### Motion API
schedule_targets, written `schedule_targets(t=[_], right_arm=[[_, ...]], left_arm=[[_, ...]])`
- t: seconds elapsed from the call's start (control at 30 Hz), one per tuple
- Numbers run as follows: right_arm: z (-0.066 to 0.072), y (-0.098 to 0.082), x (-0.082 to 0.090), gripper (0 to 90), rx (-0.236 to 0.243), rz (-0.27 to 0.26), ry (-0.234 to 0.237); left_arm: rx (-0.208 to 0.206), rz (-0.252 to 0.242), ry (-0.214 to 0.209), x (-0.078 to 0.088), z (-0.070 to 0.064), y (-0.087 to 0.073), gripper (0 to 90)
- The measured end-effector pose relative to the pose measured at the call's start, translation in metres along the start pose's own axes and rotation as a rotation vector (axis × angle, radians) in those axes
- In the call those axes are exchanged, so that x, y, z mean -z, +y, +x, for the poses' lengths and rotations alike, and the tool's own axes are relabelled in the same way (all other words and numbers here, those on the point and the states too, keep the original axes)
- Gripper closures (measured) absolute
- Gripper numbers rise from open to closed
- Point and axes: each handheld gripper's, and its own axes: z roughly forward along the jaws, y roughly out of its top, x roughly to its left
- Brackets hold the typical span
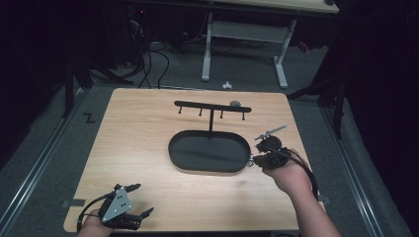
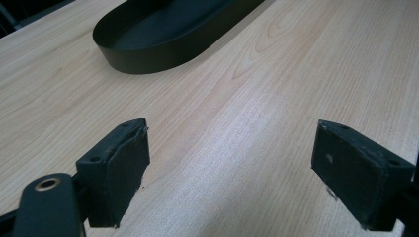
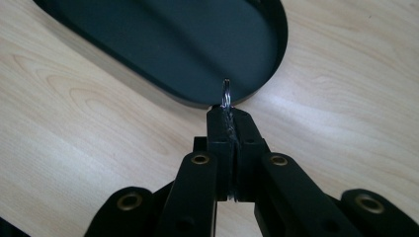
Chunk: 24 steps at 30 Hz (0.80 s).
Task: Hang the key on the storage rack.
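Observation:
My right gripper (image 1: 254,159) hangs beside the right end of the black oval tray (image 1: 207,169), held in a hand. In the right gripper view its jaws are shut (image 3: 230,116) on a thin metal ring (image 3: 226,94), seen edge-on and sticking out past the tips over the tray's rim (image 3: 276,44). A black rack (image 1: 212,106) with several small hooks stands on a post at the tray's far side. My left gripper (image 1: 141,200) rests at the table's front left corner, open with nothing between its pads (image 2: 232,158); the tray's wall (image 2: 148,61) lies ahead of it.
A small grey round object (image 1: 235,103) lies on the table behind the rack's right end. The wooden table (image 1: 138,143) has bare room on its left half. Beyond it stand a desk frame (image 1: 244,34) and cables on the floor.

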Motion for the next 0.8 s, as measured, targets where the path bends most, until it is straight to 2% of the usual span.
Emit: schedule_targets(t=[0.33, 0.8], right_arm=[[-0.002, 0.022, 0.007, 88.5, 0.006, -0.025, -0.013], [-0.006, 0.042, 0.017, 88.5, -0.013, -0.045, -0.014]], left_arm=[[0.004, -0.001, -0.001, -0.001, 0.000, 0.000, 15.3], [0.002, -0.001, 0.000, 0.000, 0.000, 0.000, 15.3]])
